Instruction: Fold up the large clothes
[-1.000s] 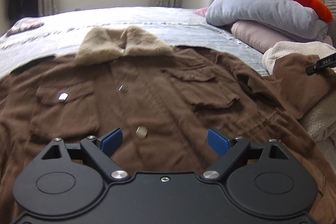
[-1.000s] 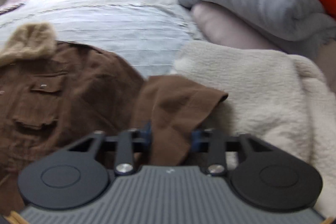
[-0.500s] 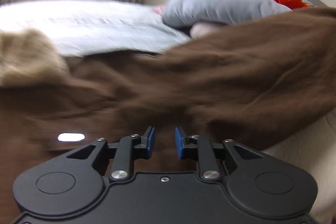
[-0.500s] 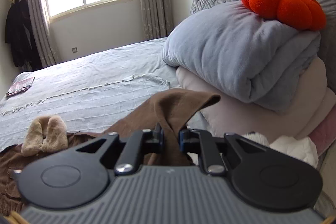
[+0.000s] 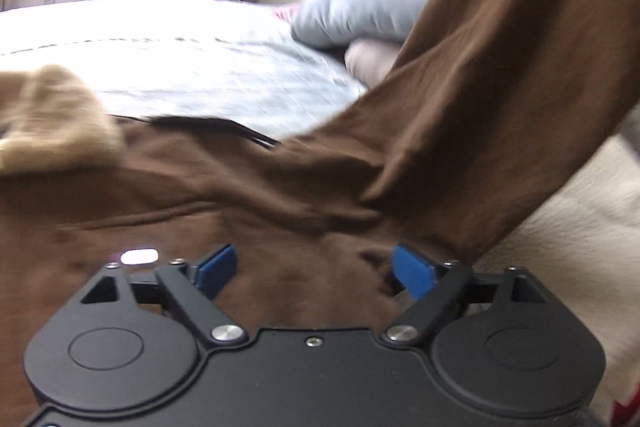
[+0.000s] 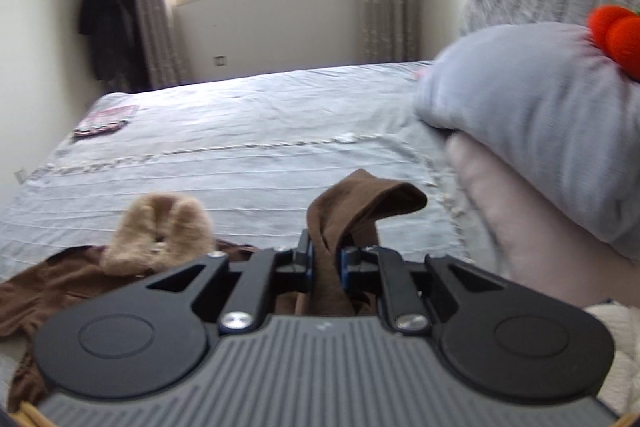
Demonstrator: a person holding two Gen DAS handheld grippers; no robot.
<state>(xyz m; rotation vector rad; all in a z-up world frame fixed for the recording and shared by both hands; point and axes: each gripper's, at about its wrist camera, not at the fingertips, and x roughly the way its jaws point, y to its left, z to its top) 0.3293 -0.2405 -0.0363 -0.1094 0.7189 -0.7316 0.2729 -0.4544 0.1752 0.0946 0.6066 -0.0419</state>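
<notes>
Left wrist view: the left hand-held gripper (image 5: 314,273) hangs low over the body of the brown jacket (image 5: 280,227), its 2 blue pads spread wide with nothing between them. The jacket lies front-up on the bed (image 5: 180,67), fur collar (image 5: 56,119) toward the far side. Its sleeve (image 5: 500,87) rises steeply to the upper right, pulled taut and out of frame. The picture is blurred, so finer creases cannot be read. With this hand-held gripper gripping nothing, the body is not pinned; a hard pull on the sleeve would likely drag the whole jacket sideways toward the cream blanket (image 5: 580,227) and spoil the flat lay.

Right wrist view: the right hand-held gripper (image 6: 326,261) is closed tightly on the sleeve cuff (image 6: 360,203), which stands bunched above the pads, held well above the bed. The grip takes only a narrow gather of thick cloth; I judge it could slip out under the jacket's weight. The grey pillow (image 6: 540,115) and the folded bedding under it sit close on the right, and a swinging sleeve could snag there or land twisted across the chest.
</notes>
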